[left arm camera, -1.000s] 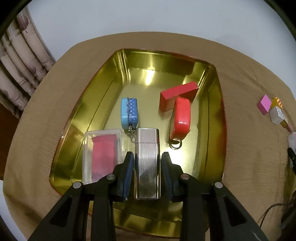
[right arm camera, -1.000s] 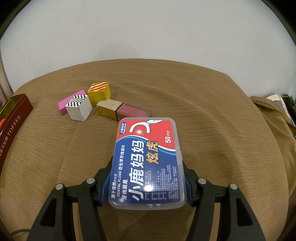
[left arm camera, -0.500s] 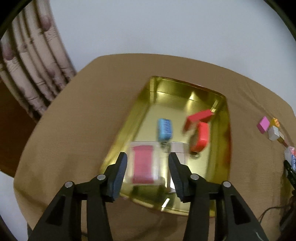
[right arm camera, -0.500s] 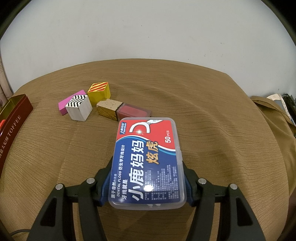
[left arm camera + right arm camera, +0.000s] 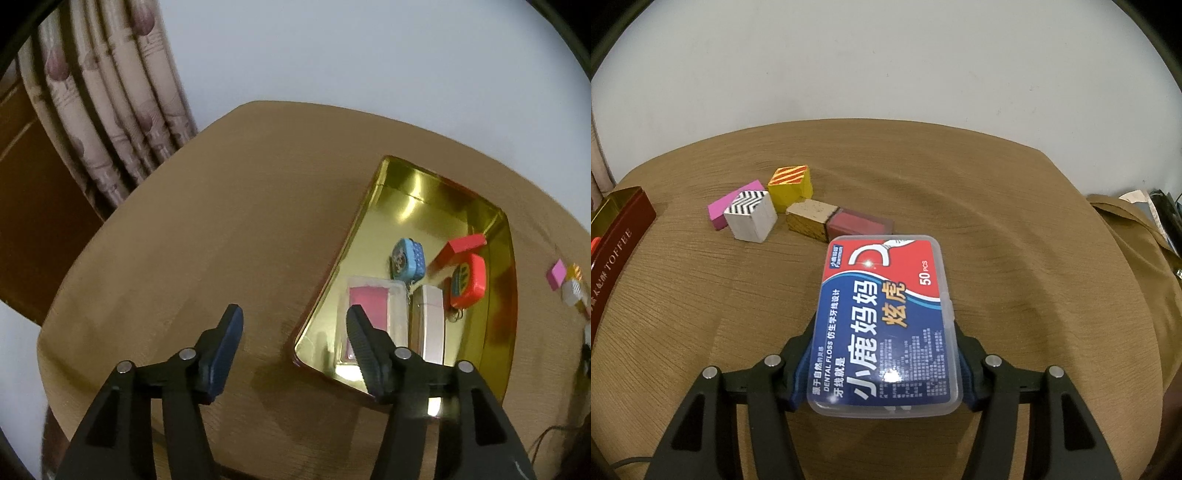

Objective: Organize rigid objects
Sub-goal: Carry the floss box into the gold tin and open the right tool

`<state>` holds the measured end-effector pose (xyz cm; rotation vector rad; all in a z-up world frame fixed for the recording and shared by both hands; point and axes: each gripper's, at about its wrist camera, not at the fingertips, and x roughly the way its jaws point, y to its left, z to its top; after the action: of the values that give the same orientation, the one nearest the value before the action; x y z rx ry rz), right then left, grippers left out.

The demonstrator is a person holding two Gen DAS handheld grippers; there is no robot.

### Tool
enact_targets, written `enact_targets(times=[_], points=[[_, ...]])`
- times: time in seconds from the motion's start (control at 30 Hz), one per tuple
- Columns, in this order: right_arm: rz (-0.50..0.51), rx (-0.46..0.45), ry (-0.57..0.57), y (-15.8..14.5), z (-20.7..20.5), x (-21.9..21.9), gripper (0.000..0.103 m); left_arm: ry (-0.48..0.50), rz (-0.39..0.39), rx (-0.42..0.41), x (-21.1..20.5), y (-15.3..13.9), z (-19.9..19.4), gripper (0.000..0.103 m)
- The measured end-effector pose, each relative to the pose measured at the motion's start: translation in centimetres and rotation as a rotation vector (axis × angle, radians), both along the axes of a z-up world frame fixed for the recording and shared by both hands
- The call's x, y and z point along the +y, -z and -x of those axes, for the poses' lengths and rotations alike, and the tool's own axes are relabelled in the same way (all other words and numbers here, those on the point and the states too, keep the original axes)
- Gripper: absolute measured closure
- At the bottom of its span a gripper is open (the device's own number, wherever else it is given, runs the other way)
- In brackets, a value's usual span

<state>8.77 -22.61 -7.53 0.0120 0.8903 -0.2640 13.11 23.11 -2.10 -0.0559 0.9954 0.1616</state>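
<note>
A round counter (image 5: 207,236) draped in tan ribbed cloth carries a gold metal tin tray (image 5: 502,306) at its right side. In the tray lie a clear plastic case with a pink insert (image 5: 373,295), a ribbed silver metal lighter (image 5: 430,325) just right of it, a red block (image 5: 461,245), a red charm (image 5: 467,282) and a blue one (image 5: 408,258). The left tongs (image 5: 293,328), jaws just widened, stand open and empty over the cloth beside the tray. The right tongs (image 5: 884,373) grip a clear dental floss box with a blue-and-red label (image 5: 886,325) above the counter, near painted wooden blocks (image 5: 764,210).
</note>
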Motion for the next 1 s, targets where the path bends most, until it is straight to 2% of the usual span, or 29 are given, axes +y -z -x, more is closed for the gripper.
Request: enact_targets(times=[0.1,0.2,0.73,1.0], points=[[0.012,-0.017,-0.033,-1.0,-0.1,1.5,0.042,-0.031,0.011,-0.012,0.8,-0.2,0.2,0.041],[0.001,-0.027,-0.094,-2.1,-0.4,3.7,0.042,-0.060,-0.013,-0.010,1.3,-0.1,0.1,0.041],[-0.014,-0.067,-0.535,-6.6,-1.6,20.9,0.042,-0.110,0.005,-0.012,2.6,-0.1,-0.2,0.034],[-0.002,-0.040,-0.656,-6.6,-3.1,27.1,0.042,-0.125,0.012,-0.011,2.8,0.0,-0.3,0.033]])
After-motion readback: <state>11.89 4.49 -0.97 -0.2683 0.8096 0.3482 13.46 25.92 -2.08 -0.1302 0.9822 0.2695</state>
